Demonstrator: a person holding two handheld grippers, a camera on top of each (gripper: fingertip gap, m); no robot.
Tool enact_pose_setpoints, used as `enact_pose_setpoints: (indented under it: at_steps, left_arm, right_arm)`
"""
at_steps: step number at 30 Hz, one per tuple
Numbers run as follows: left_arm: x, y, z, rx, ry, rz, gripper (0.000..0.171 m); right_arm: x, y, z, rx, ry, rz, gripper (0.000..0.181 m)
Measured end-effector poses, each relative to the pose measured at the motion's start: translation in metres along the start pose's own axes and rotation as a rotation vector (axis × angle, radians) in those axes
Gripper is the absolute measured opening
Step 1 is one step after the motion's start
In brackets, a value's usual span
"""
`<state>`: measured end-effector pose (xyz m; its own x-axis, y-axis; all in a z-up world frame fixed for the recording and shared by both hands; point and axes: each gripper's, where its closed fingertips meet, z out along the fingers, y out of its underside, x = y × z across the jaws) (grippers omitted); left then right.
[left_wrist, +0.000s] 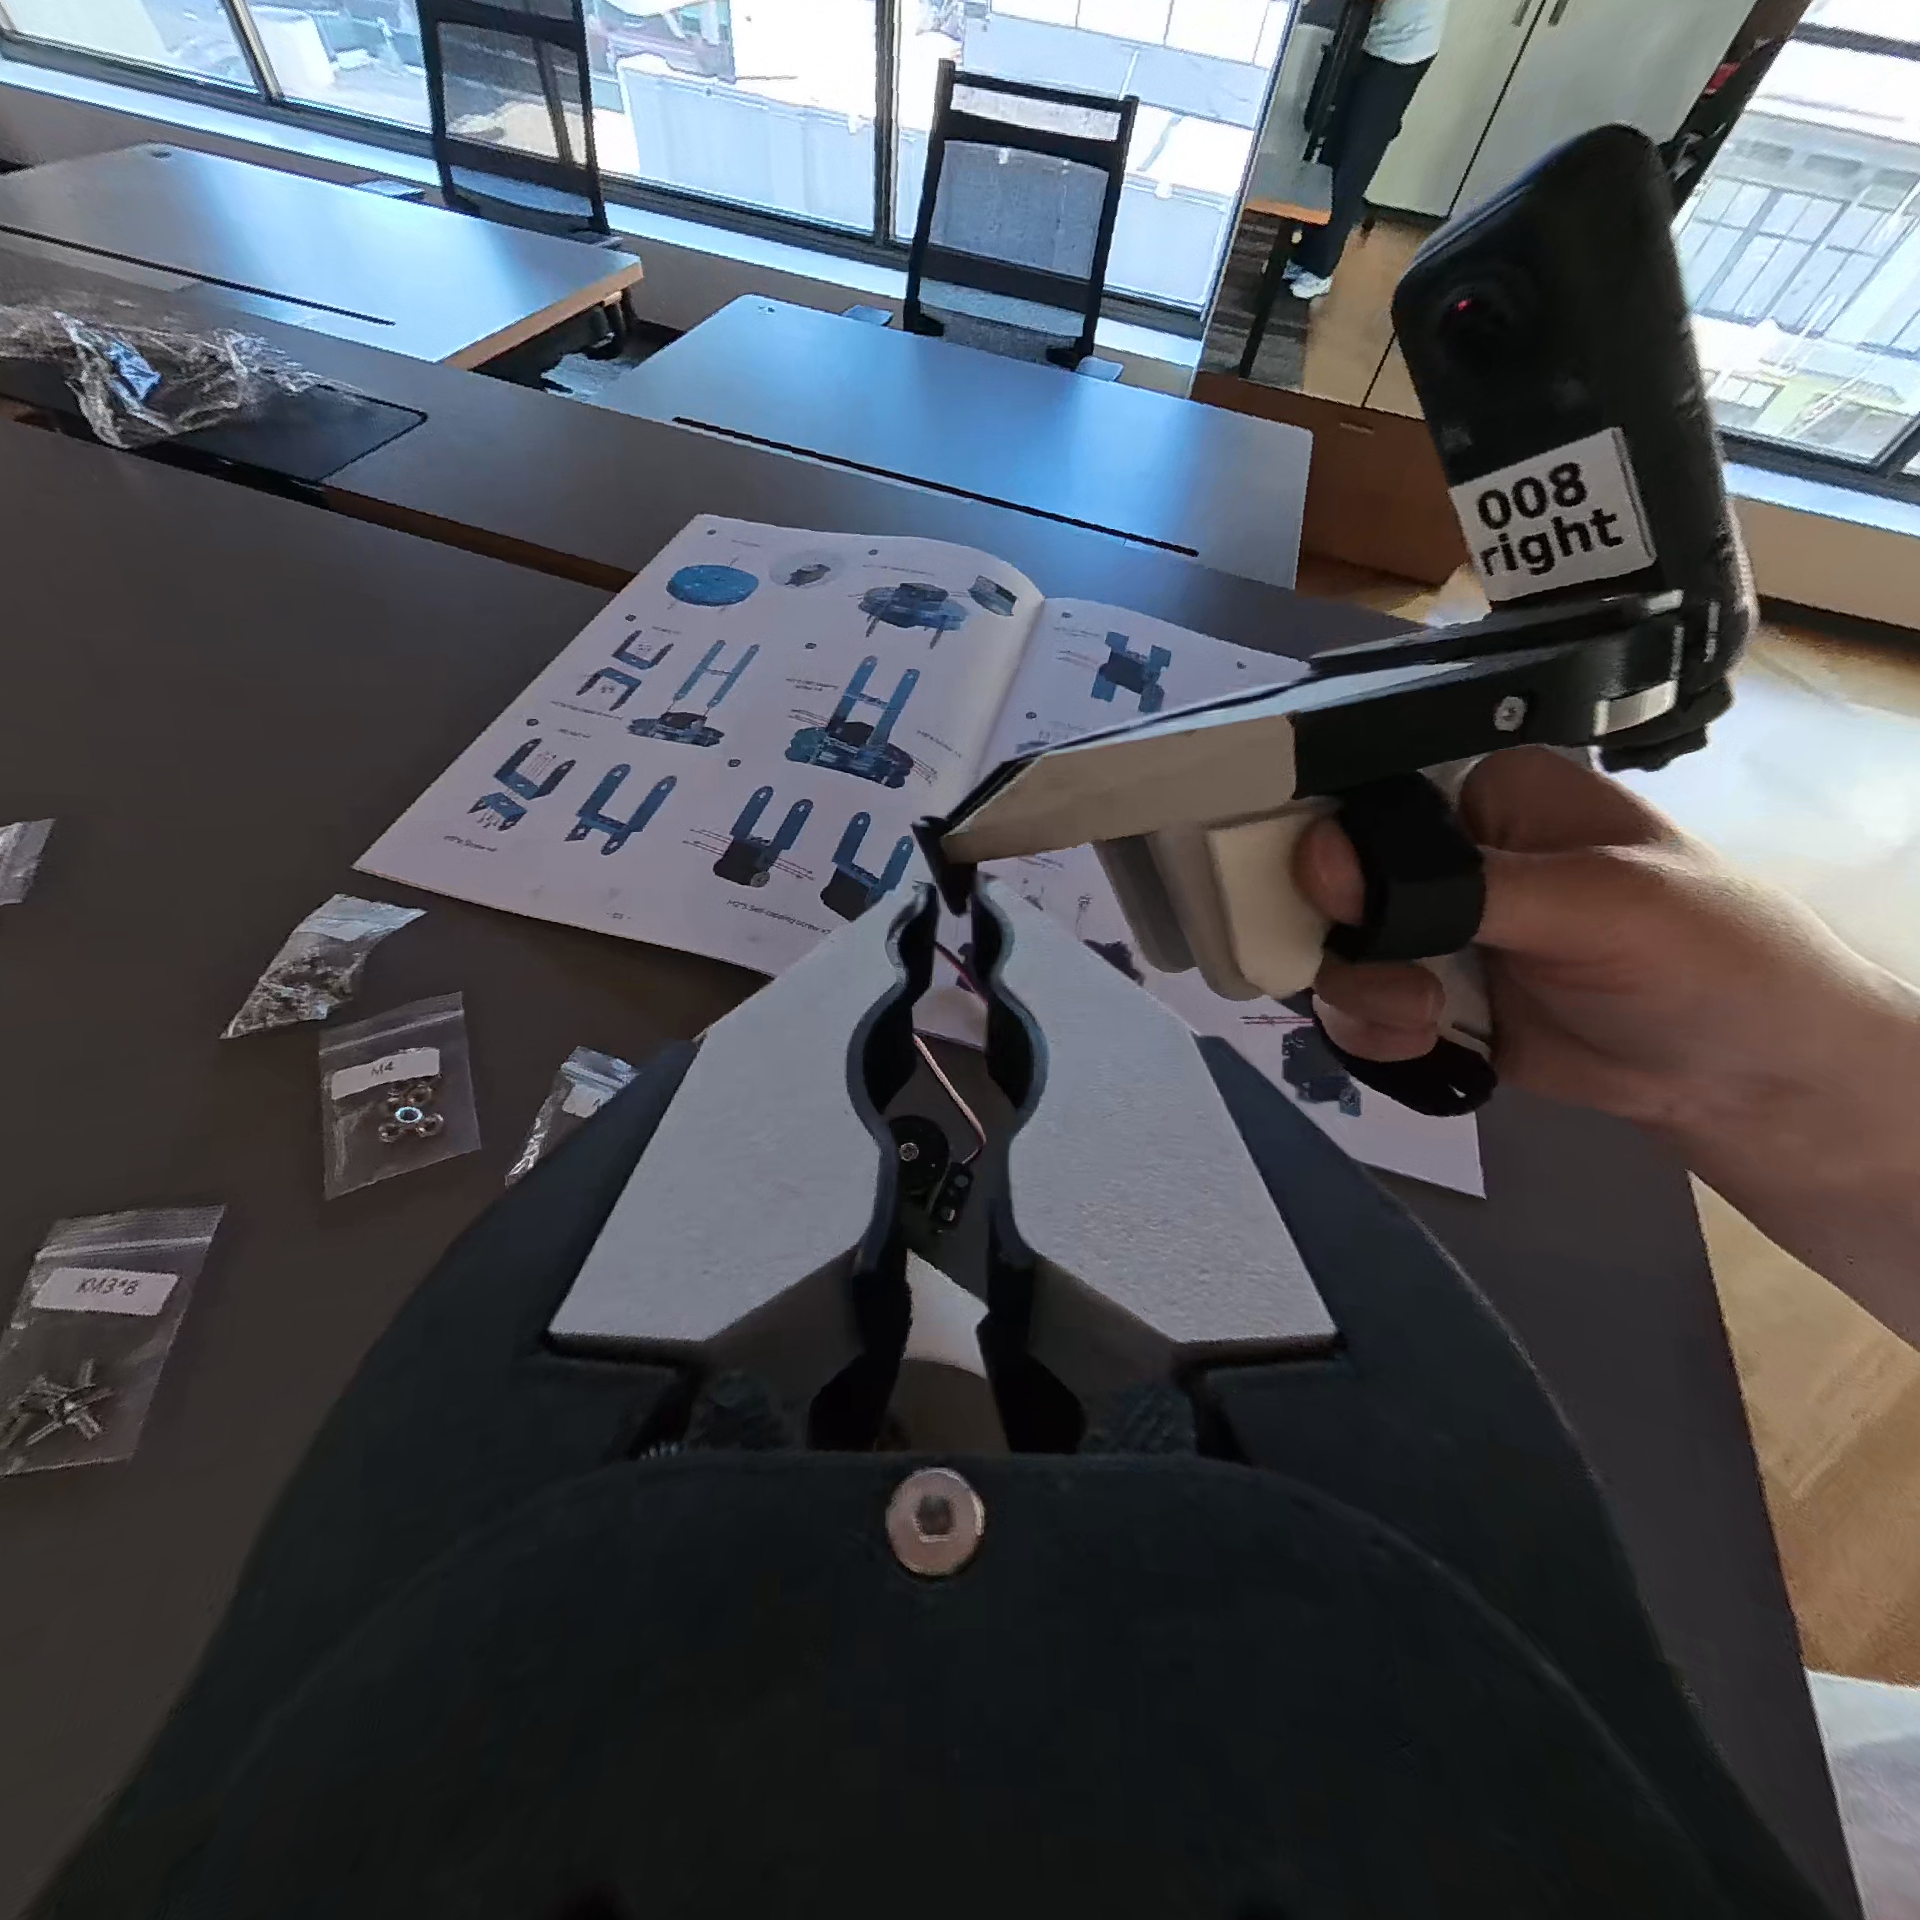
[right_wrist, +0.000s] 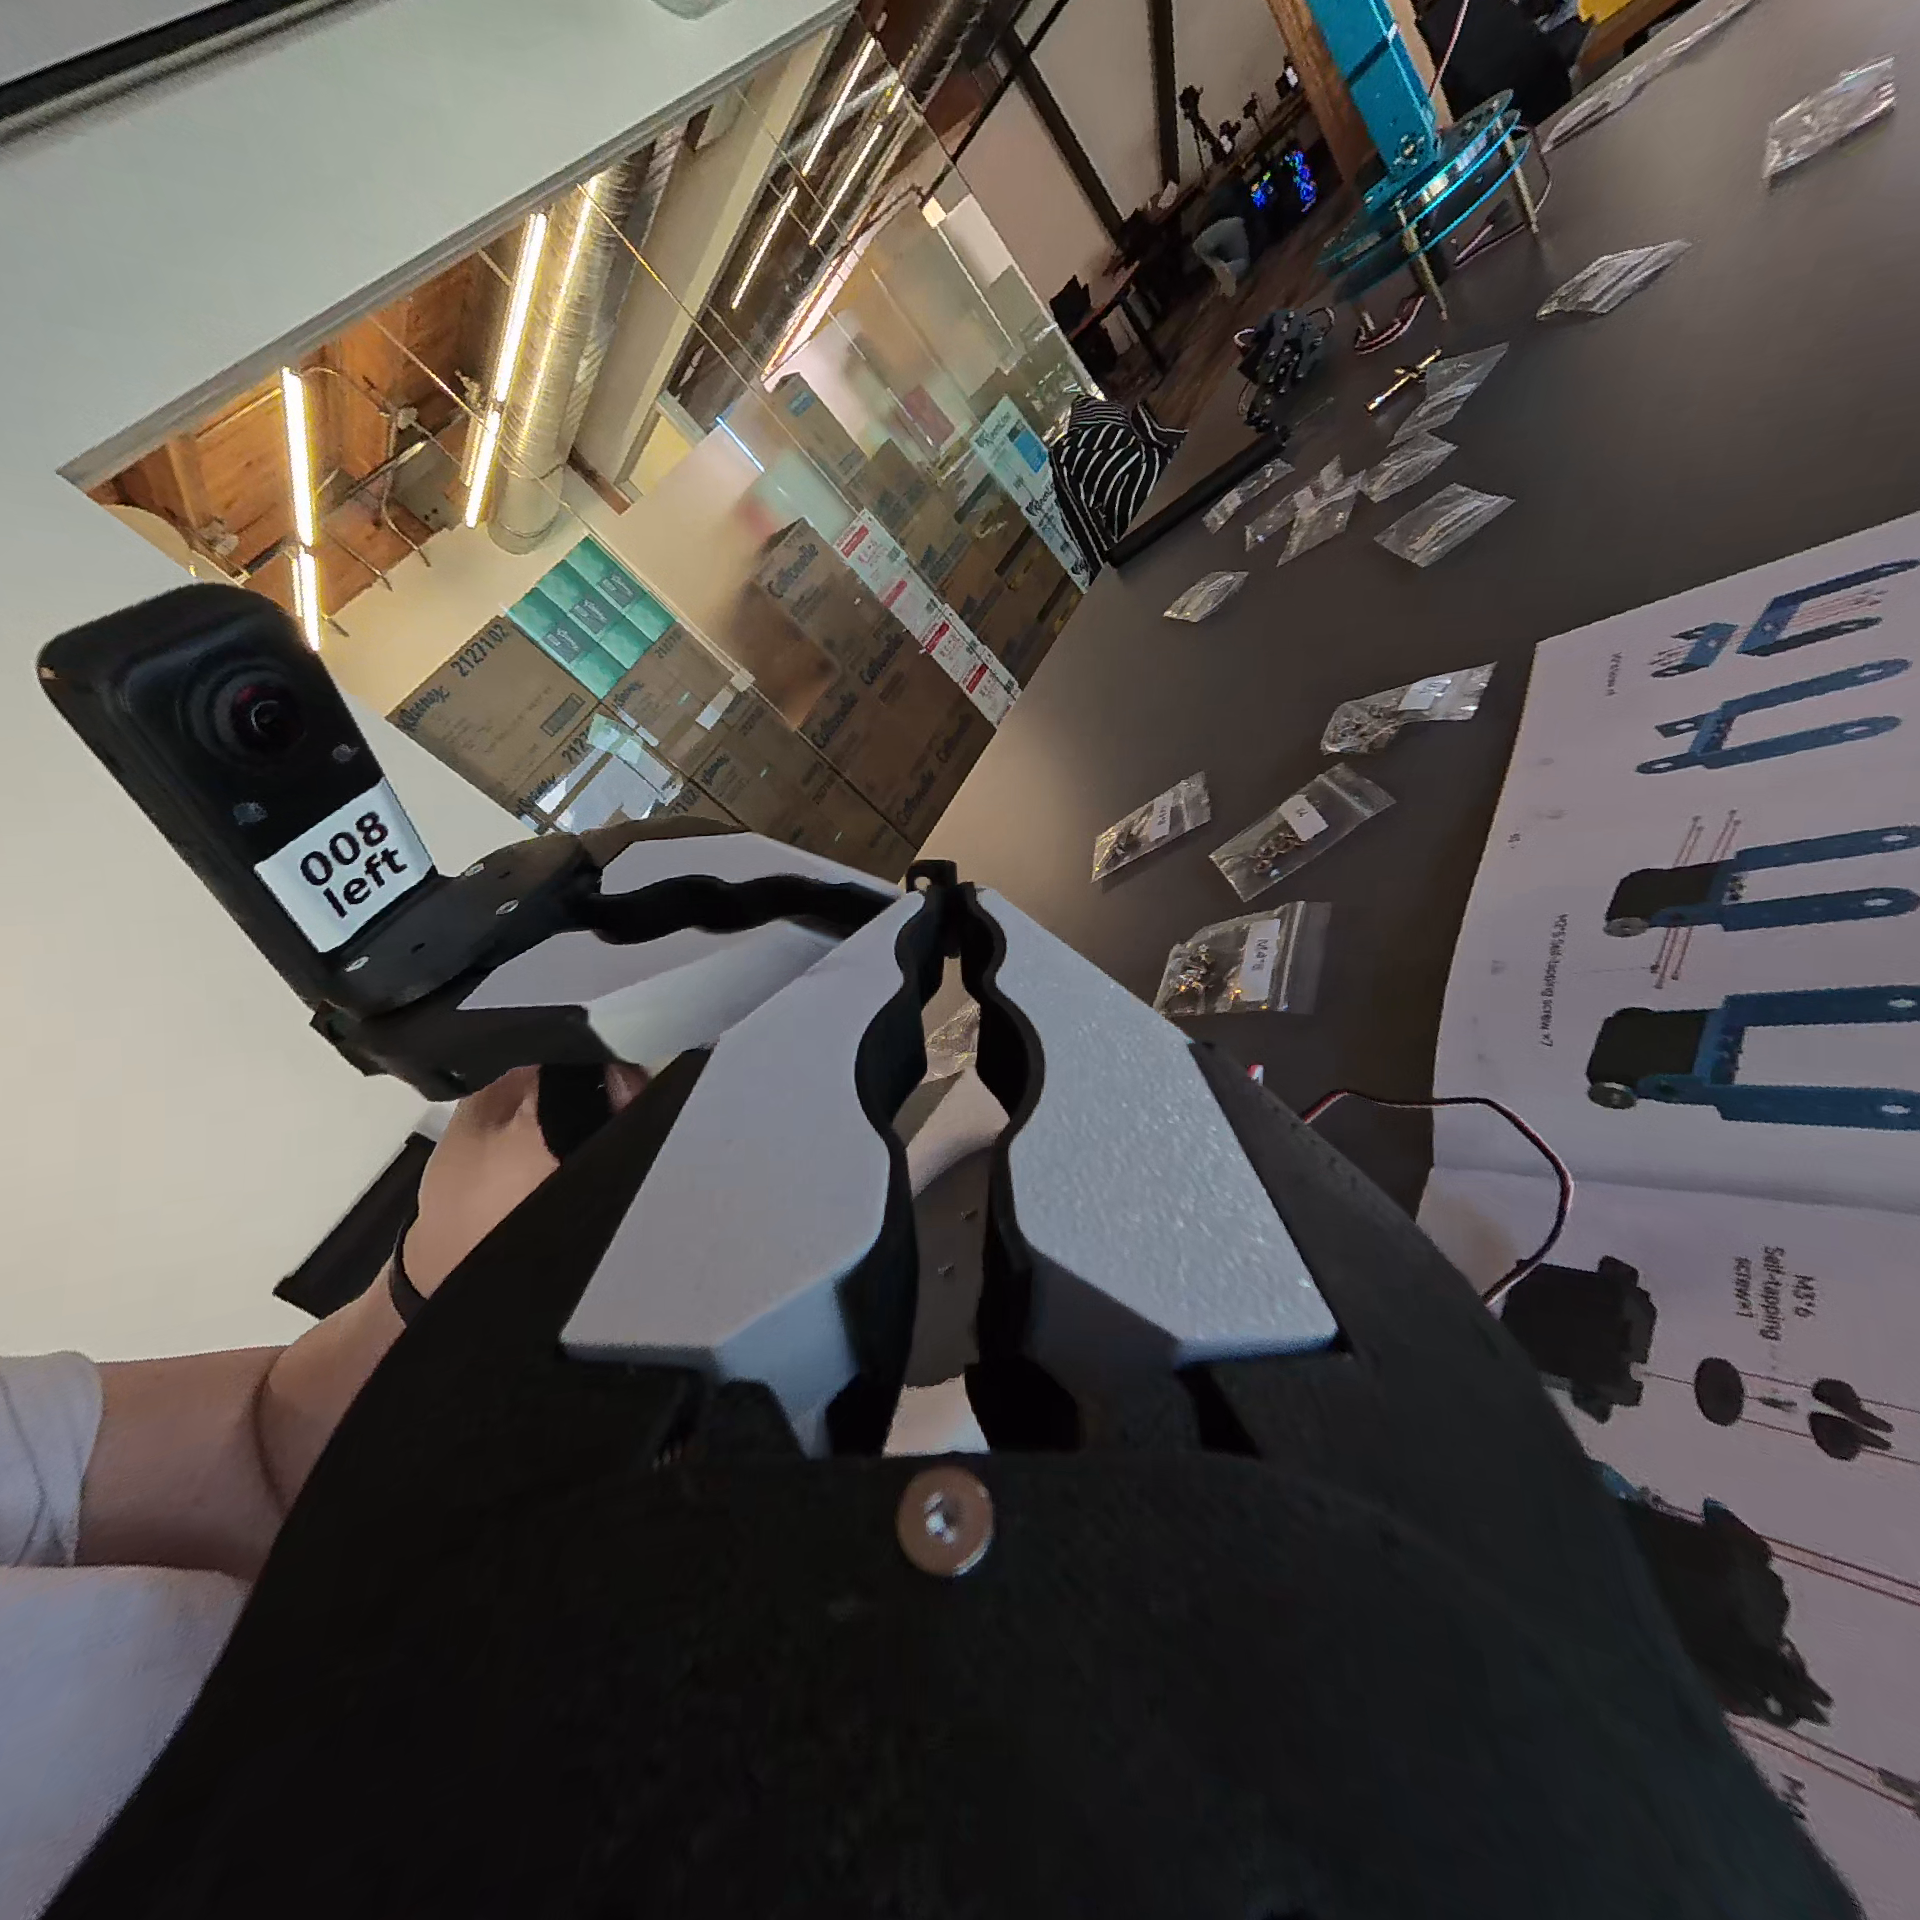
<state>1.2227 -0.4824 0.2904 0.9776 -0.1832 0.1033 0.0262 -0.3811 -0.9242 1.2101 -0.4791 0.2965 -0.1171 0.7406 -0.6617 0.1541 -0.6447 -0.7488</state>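
Note:
My left gripper (left_wrist: 953, 904) is held above an open instruction booklet (left_wrist: 727, 727) on a dark table (left_wrist: 208, 675). Its jaws are nearly closed around a small black part (left_wrist: 948, 878). My right gripper (left_wrist: 940, 847) reaches in from the right, held by a hand (left_wrist: 1621, 935), and its tips pinch the same part. In the right wrist view my right gripper (right_wrist: 943, 909) is shut with the small black part (right_wrist: 930, 878) at its tip. The left gripper (right_wrist: 883, 896) meets it from the left. A black servo (right_wrist: 1579, 1340) with a thin wire (right_wrist: 1558, 1174) lies on the booklet (right_wrist: 1714, 935), and also shows below my left fingers (left_wrist: 925, 1164).
Several small clear bags of screws and nuts (left_wrist: 400, 1091) lie left of the booklet, with more farther off (right_wrist: 1299, 821). A blue round assembly (right_wrist: 1434, 177) and a small black assembly (right_wrist: 1283, 358) stand far back. Crumpled plastic (left_wrist: 135, 374) lies far left. The table edge (left_wrist: 1714, 1299) runs along the right. Less than 4 cm separates the two grippers' tips.

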Motion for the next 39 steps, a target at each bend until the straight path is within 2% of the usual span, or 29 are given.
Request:
enact_pose_setpoints:
  at_steps: [6, 9, 11, 13, 16, 20, 28, 39]
  left_arm:
    - [-0.004, 0.006, -0.001, -0.042, -0.017, 0.028, 0.000]
    - [-0.004, 0.016, -0.003, -0.122, 0.062, 0.051, 0.000]
    - [-0.004, 0.032, -0.005, -0.252, 0.148, 0.075, 0.000]
    - [-0.002, 0.053, -0.008, -0.420, 0.249, 0.138, 0.000]
    - [-0.010, 0.071, -0.008, -0.580, 0.264, 0.258, 0.000]
    - [-0.005, 0.072, -0.004, -0.640, 0.287, 0.302, 0.000]
    - [-0.009, 0.085, 0.001, -0.727, 0.279, 0.348, 0.000]
    - [-0.010, 0.085, 0.003, -0.770, 0.269, 0.409, 0.000]
  right_arm:
    - [0.000, 0.007, 0.000, -0.003, 0.003, -0.015, 0.000]
    - [-0.001, 0.009, -0.004, -0.008, -0.018, -0.038, 0.020]
    - [0.005, 0.007, -0.015, 0.035, 0.007, -0.086, 0.022]
    - [0.020, 0.004, -0.031, 0.106, 0.099, -0.172, 0.021]
    - [0.027, 0.002, -0.053, 0.220, 0.220, -0.303, 0.019]
    - [0.025, 0.001, -0.072, 0.332, 0.340, -0.497, 0.015]
    - [0.024, 0.003, -0.069, 0.319, 0.302, -0.495, 0.016]
    - [0.025, 0.007, -0.065, 0.288, 0.292, -0.496, 0.016]
